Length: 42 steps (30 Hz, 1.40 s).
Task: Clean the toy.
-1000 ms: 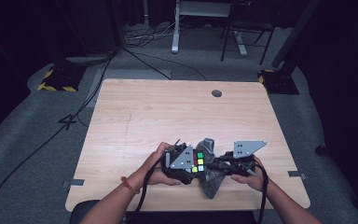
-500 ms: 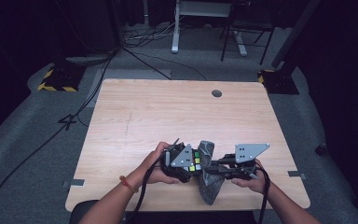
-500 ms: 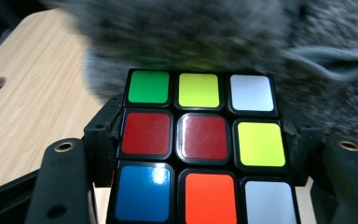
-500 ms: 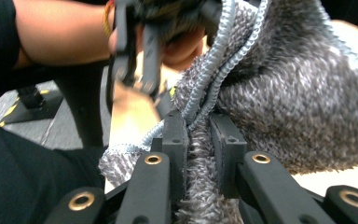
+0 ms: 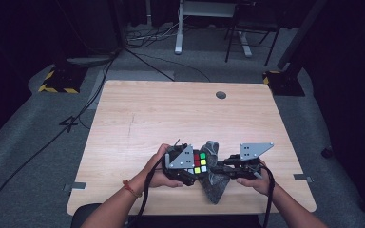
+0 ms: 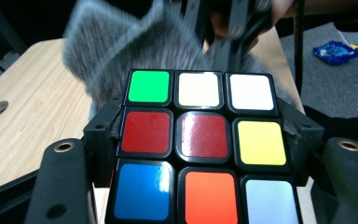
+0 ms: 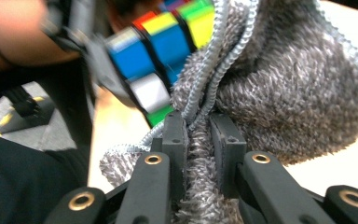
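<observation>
Left to right, seen from above near the front edge of the pale wooden counter [image 5: 138, 118]. Left hand [image 5: 159, 172] around the left gripper [image 5: 186, 164], its fingers [image 6: 65, 186] clamped on the puzzle cube [image 5: 199, 163] from 2 opposite sides; in the left gripper view, the 3-by-3 face squarely toward the camera, green, cream and white tiles on top, 2 red and 1 yellow in the middle, blue, orange and pale below. Cube apparently held up and steady so that its far side meets the cloth.

Centre: grey terry cloth [image 5: 214, 176] bunched directly against the cube, rising behind it in the left gripper view [image 6: 121, 42] and hanging down toward the counter edge below. Likely purpose: wiping or polishing the cube's faces, with the cube as the fixed part and the cloth as the moving part.

Right: right gripper [image 5: 228, 167], held by the right hand [image 5: 256, 178], fingers [image 7: 175, 135] closed on a fold of the cloth, its stitched hem pinched between them; cloth pressed to a blue, white and green side of the cube [image 7: 144, 60]. Pinch on a thick fold probably chosen for a firm hold while rubbing.

Judged stage: wiping under way, cube not yet set down.
</observation>
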### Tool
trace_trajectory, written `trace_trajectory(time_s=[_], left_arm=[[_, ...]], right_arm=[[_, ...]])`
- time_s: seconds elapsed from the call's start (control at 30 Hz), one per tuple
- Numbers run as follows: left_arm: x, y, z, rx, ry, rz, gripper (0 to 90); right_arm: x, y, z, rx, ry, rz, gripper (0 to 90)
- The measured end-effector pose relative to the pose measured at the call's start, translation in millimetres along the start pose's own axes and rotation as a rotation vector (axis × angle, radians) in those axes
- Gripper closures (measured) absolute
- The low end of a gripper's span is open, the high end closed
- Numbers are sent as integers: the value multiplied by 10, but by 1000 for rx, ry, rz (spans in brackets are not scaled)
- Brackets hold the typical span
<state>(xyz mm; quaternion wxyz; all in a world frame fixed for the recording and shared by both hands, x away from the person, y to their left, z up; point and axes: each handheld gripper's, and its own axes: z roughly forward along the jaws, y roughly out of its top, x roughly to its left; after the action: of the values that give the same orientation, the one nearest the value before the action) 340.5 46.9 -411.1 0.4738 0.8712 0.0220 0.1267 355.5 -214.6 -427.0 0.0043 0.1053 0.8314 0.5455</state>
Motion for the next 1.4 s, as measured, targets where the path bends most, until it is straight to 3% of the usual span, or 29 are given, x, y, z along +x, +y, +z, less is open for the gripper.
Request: trace_trajectory(time_s=[0.4, 0.53, 0.67, 0.83, 1.03, 1.23, 1.4], left_arm=[[-57, -6, 218, 138, 30, 41, 326], [-90, -16, 293, 189, 45, 73, 330], [-52, -17, 221, 150, 46, 58, 331], [-10, 28, 17, 42, 51, 40, 331], [-5, 30, -50, -1, 40, 33, 331], [16, 10, -61, -30, 5, 13, 327], [20, -14, -35, 4, 5, 6, 326]], right_arm=[[109, 84, 19, -4, -10, -54, 785], [145, 105, 45, 4, -11, -70, 785], [103, 77, 22, 34, -48, -70, 785], [-81, -55, -17, 80, -91, -8, 785], [-143, -117, 36, 97, -46, 21, 784], [-103, -103, 3, 32, 30, 22, 785], [-106, -78, -68, -44, 64, 36, 785]])
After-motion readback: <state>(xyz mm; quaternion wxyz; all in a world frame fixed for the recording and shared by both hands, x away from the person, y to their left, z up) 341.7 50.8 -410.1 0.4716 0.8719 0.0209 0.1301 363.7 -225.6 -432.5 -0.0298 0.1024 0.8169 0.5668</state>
